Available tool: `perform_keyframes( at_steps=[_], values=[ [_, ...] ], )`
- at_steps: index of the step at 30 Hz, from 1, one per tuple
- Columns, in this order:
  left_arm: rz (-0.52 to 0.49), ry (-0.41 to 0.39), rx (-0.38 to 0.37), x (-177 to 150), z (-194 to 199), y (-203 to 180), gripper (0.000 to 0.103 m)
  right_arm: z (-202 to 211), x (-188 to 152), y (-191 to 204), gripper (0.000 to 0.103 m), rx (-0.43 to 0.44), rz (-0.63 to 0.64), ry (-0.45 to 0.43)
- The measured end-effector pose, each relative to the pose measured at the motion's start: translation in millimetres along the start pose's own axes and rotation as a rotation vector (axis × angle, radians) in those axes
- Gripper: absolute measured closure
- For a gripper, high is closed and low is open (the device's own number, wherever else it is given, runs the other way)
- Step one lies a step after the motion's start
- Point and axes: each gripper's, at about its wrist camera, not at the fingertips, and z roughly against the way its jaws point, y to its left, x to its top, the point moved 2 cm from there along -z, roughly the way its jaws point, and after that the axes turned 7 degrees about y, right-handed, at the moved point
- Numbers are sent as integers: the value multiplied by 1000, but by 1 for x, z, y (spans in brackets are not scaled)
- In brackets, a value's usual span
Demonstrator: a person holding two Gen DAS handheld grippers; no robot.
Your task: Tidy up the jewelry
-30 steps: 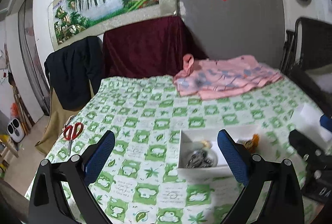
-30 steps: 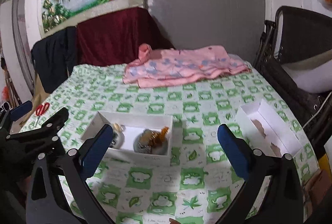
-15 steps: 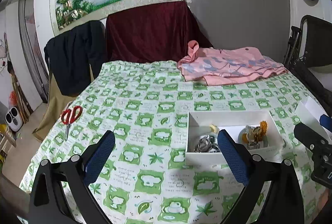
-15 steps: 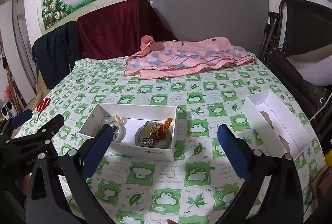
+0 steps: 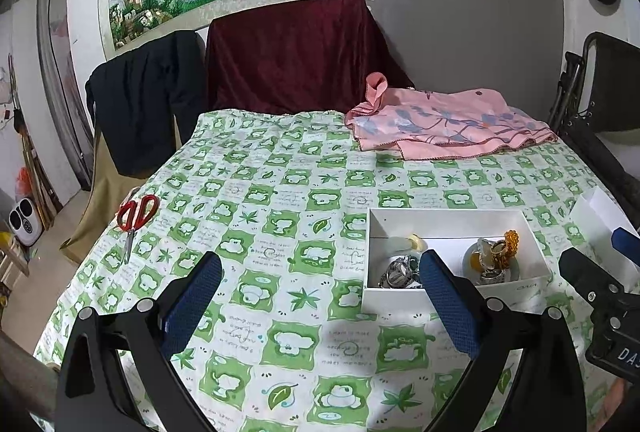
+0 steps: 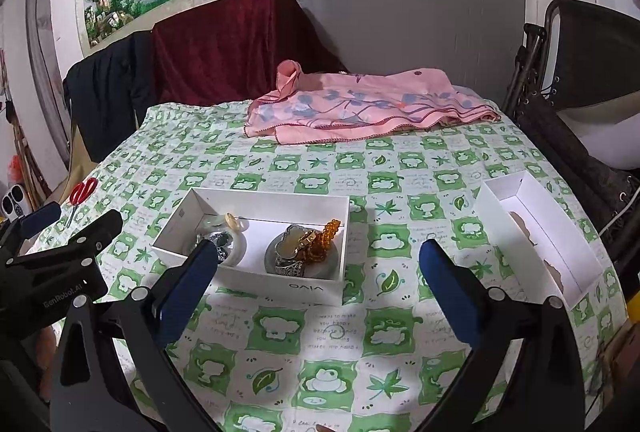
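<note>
A white box (image 6: 276, 206) (image 5: 448, 220) sits on the green-checked cloth. Inside lies jewelry: pale bangles and silver pieces (image 6: 224, 232) (image 5: 400, 272) at its left, and amber beads with a silver ring on a round dish (image 6: 308, 244) (image 5: 496, 252) at its right. A second white box (image 6: 536, 232), long and narrow, stands to the right. My left gripper (image 5: 320, 304) is open, hovering near the front-left corner of the jewelry box. My right gripper (image 6: 320, 284) is open too, held over the box's front wall. Neither holds anything.
Red-handled scissors (image 5: 134, 220) (image 6: 80, 194) lie near the table's left edge. A folded pink cloth (image 6: 360, 108) (image 5: 448, 124) rests at the back. Chairs draped in dark and maroon fabric (image 5: 288, 52) stand behind; a black chair (image 6: 580, 64) is at the right.
Both grippers have moved closer to the table and tilted down, so the jewelry box now sits nearer and larger in both views. Jaws stay open.
</note>
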Motion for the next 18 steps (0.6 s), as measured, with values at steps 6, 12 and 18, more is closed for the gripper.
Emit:
perform_keyframes(
  at_steps=[6,12,18],
  values=[
    [3,9,-1,0,-1,-1,6,0,0,0,7,-1,-2,0],
    [-13,10,2,-1,-3,-3,6,0,-1,-1,7,-4,-1,-1],
    [-17,9,2,-1,-3,-4,6,-1,0,-3,7,-9,-5,4]
  ],
)
